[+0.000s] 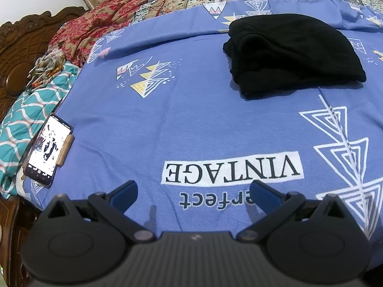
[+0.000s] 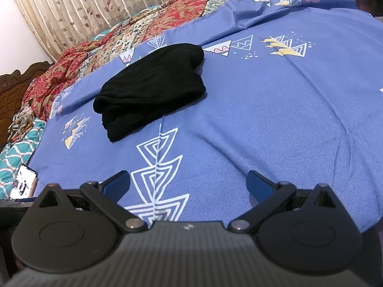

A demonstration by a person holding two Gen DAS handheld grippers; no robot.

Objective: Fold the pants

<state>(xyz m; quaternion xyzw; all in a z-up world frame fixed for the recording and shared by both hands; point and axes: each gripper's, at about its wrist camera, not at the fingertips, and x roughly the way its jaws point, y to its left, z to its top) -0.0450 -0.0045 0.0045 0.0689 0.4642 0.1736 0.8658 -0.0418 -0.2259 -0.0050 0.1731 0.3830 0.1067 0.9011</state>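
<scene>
Black pants (image 1: 292,55) lie folded into a thick bundle on the blue printed bedsheet (image 1: 191,119), toward the far right in the left wrist view. The right wrist view shows the same pants (image 2: 150,91) left of centre, further back on the bedsheet (image 2: 263,119). My left gripper (image 1: 194,191) hovers near the sheet's front edge, open, with nothing between its blue pads. My right gripper (image 2: 189,181) is likewise open and empty, well short of the bundle. Neither gripper touches the pants.
A phone (image 1: 47,148) with a lit screen lies at the sheet's left edge, also seen as the phone (image 2: 22,181) low left. A teal patterned blanket (image 1: 28,114), a red floral quilt (image 1: 95,24) and a carved wooden headboard (image 1: 14,47) bound the left and back. Curtains (image 2: 95,4) hang behind.
</scene>
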